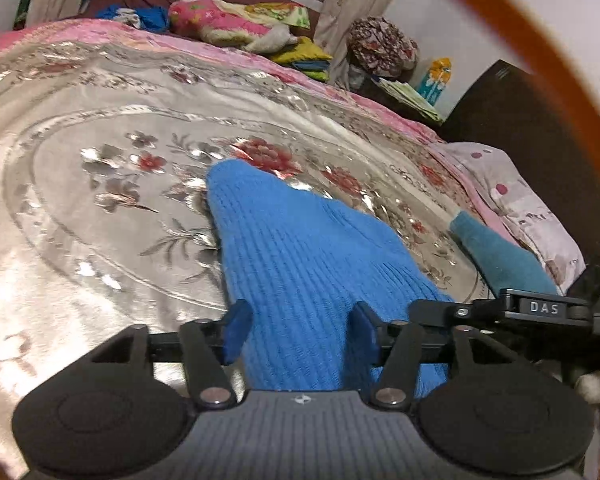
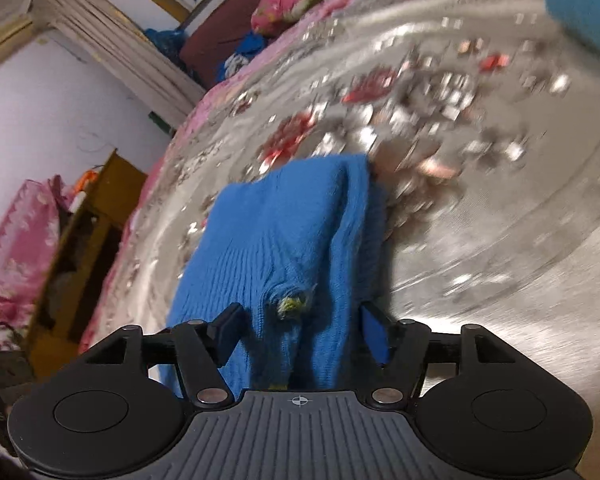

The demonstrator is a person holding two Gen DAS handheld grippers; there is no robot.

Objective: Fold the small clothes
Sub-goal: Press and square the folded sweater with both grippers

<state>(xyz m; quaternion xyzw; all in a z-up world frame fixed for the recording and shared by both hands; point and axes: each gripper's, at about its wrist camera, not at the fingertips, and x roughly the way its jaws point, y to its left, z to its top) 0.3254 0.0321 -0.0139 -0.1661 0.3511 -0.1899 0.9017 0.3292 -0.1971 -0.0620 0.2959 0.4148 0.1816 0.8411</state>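
Jaws of left gripper (image 1: 298,330) and right gripper (image 2: 298,332) stand spread, blue knit garment (image 1: 300,240) lying loose between them.

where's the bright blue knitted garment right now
The bright blue ribbed knit garment lies on the silvery floral bedspread, straight ahead in both wrist views, running between each gripper's open fingers, left of a teal cloth.

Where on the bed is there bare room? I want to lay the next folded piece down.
Free: the wide floral bedspread left of the blue knit, and the strip between it and the teal piece. Crowded: the far edge, with the pink pillow and heaped clothes.
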